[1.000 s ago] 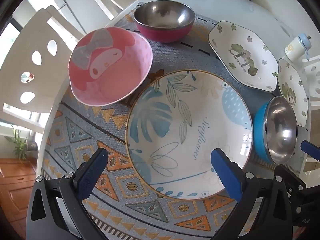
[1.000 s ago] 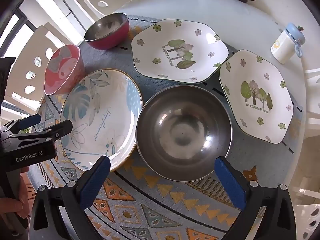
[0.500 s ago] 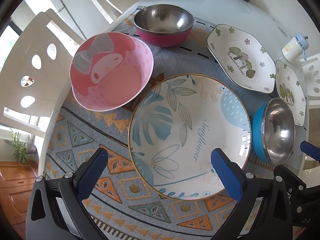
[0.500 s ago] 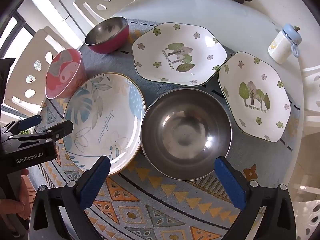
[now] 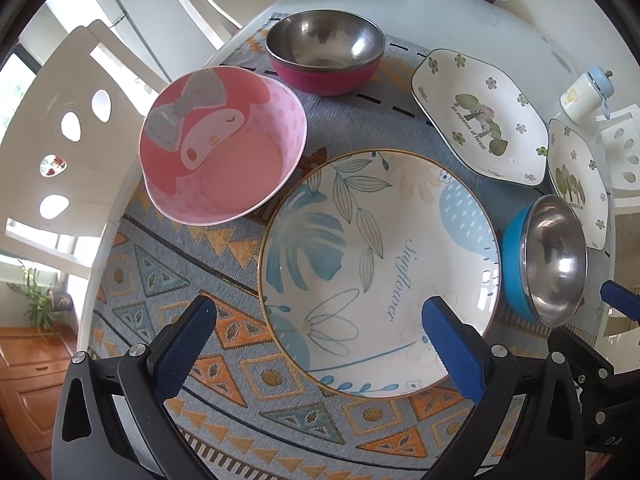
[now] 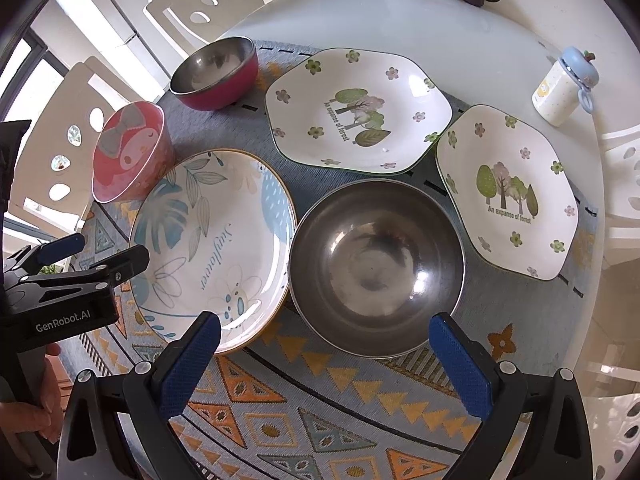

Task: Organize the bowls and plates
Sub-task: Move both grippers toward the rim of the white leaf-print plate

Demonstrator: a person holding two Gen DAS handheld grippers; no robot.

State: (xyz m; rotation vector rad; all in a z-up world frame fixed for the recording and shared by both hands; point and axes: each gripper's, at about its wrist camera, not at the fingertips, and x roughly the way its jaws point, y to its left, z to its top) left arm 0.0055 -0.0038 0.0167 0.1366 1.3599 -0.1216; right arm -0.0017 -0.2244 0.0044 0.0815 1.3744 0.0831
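Pink bowl (image 5: 222, 152) far left on mat, tipped against leaf plate (image 5: 378, 268). Left gripper (image 5: 316, 336) wide open, empty, hovering over leaf plate's near rim. Steel bowl (image 6: 376, 266) centre-right, just beside plate; right gripper (image 6: 324, 354) wide open, empty, above near rim. Best pinch rim squarely, lift level, nest bowls together.

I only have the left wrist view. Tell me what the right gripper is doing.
Observer: The right gripper is open and holds nothing; its fingers straddle the near rim of the steel bowl.
Operator: Report what's inside that bowl.
Observer: Nothing; its bottom is bare metal.
Operator: Describe the farther hexagonal plate. I see only a slice of it.
Observer: That hexagonal plate lies flat and empty, to the right of the bowl. Its corner meets the other flowered plate.
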